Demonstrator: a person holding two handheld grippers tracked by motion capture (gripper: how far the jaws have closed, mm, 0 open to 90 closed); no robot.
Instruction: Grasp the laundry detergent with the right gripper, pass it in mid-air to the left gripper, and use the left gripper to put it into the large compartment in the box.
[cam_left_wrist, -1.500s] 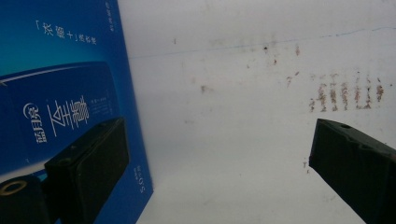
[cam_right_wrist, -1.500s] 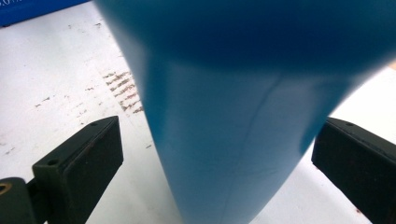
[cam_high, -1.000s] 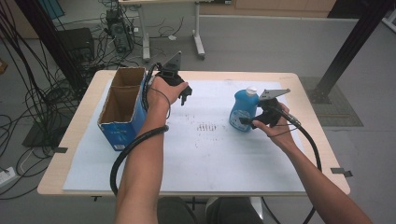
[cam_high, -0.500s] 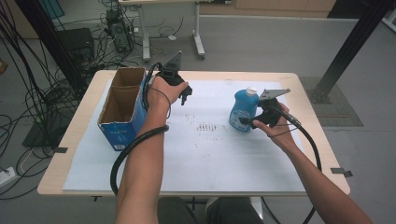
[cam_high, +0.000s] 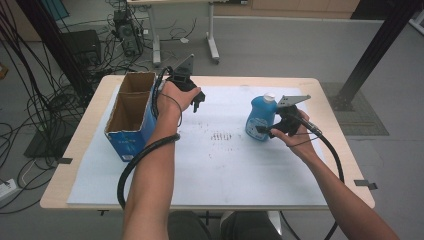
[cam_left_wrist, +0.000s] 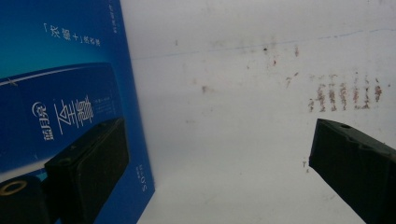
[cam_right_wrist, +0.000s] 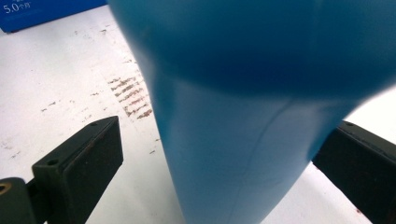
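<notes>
Blue plastic, the bottle (cam_high: 260, 118) stands upright at the right of the white sheet (cam_high: 225, 165), and we have our right gripper (cam_high: 267, 131) around its base, jaws apart on either side and not yet closed on it. We judge the grasp is about to be made; lifting and moving remain. At the left, our left gripper (cam_high: 198, 101) hangs with jaws apart just beside the open cardboard box (cam_high: 131, 114), holding nothing.
</notes>
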